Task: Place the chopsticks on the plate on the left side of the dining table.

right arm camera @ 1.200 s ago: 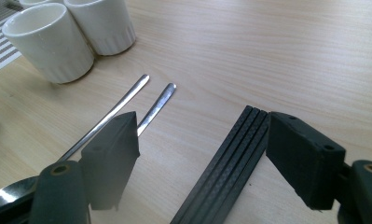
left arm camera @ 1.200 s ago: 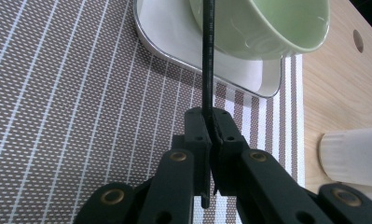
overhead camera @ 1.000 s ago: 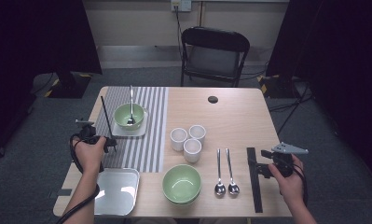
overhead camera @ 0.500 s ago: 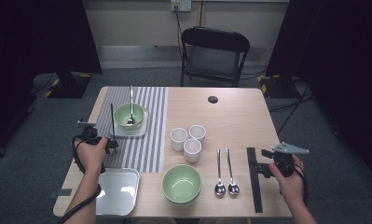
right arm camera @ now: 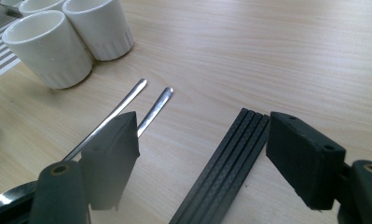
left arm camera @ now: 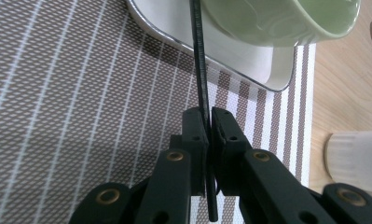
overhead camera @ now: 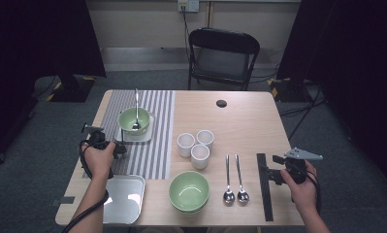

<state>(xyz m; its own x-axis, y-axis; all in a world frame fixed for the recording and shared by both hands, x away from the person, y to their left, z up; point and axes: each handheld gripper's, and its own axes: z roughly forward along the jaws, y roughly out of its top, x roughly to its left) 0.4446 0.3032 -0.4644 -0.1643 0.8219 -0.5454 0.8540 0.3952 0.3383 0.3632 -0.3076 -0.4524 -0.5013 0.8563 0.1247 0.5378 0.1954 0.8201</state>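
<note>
Setting a place on the striped placemat (overhead camera: 154, 136) looks to be the work in hand, and I judge it partly done. On the wooden table (overhead camera: 244, 121), the mat already carries a white square plate (overhead camera: 145, 136) with a green bowl (overhead camera: 133, 119) on it and a spoon (overhead camera: 136, 104) standing in that bowl. Off the mat, things wait: a second green bowl (overhead camera: 189, 190) near the front edge, a metal tray (overhead camera: 124, 198) at the front left corner, three white cups (overhead camera: 195, 145) clustered in the middle, two more spoons (overhead camera: 233, 177) to their right, and a bundle of black chopsticks (overhead camera: 264, 184) lying at the far right.

The left gripper (left arm camera: 208, 122) has its jaws pressed together on a single black chopstick (left arm camera: 198, 56), which runs between the pads and up past the plate's edge; in the high view it hangs just left of the plate, above the mat. Laying it beside the plate seems the step in progress.

The right gripper (right arm camera: 202, 154) is spread wide over the remaining chopsticks, holding nothing. Fetching the partner stick is probably what is left there.
</note>
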